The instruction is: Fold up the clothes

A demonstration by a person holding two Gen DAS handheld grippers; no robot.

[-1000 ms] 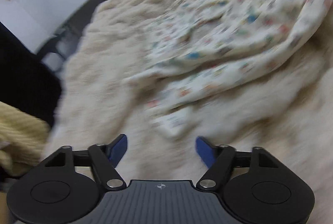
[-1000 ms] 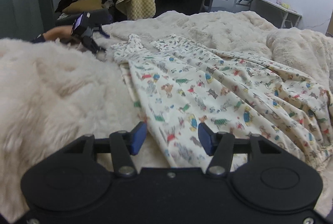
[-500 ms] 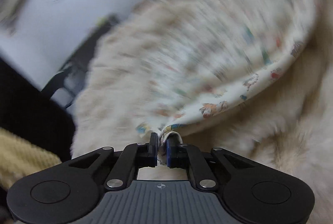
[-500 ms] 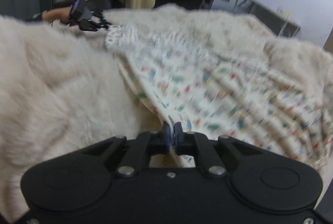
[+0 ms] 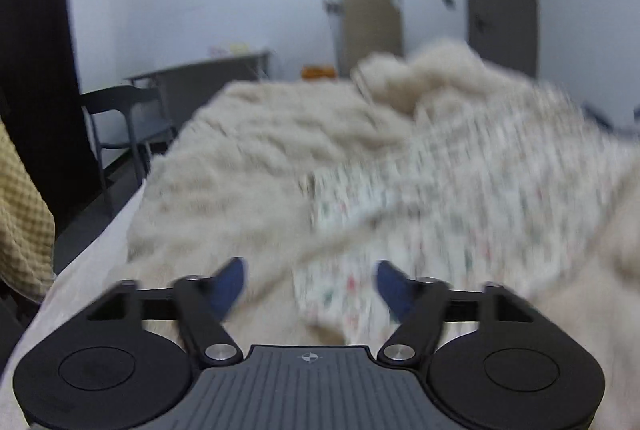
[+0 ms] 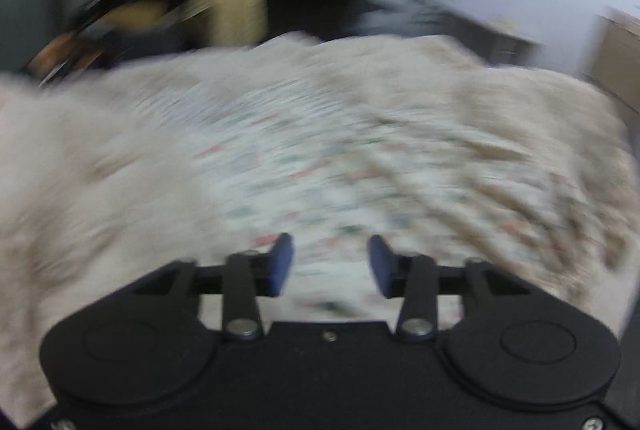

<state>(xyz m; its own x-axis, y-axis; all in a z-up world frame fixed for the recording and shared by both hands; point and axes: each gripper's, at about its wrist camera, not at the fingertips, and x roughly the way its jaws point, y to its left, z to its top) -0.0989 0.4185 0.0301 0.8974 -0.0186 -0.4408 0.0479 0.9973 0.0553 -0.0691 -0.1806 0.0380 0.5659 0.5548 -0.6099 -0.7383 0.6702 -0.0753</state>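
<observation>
The bed (image 5: 100, 250) is covered almost wholly by a shaggy cream blanket (image 5: 248, 166), which bunches into a heaped lump (image 5: 404, 78) at the far end in the left wrist view, while a bare strip of pale sheet shows along the near left edge. Spread directly on the blanket lies a white printed garment (image 6: 304, 166) with small coloured figures, rumpled into long creases toward the right; both views are smeared by motion blur, so its outline and print cannot be made out exactly.

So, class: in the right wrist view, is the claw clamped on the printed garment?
No, the right claw is open, with the printed garment lying unheld between its fingers.
</observation>
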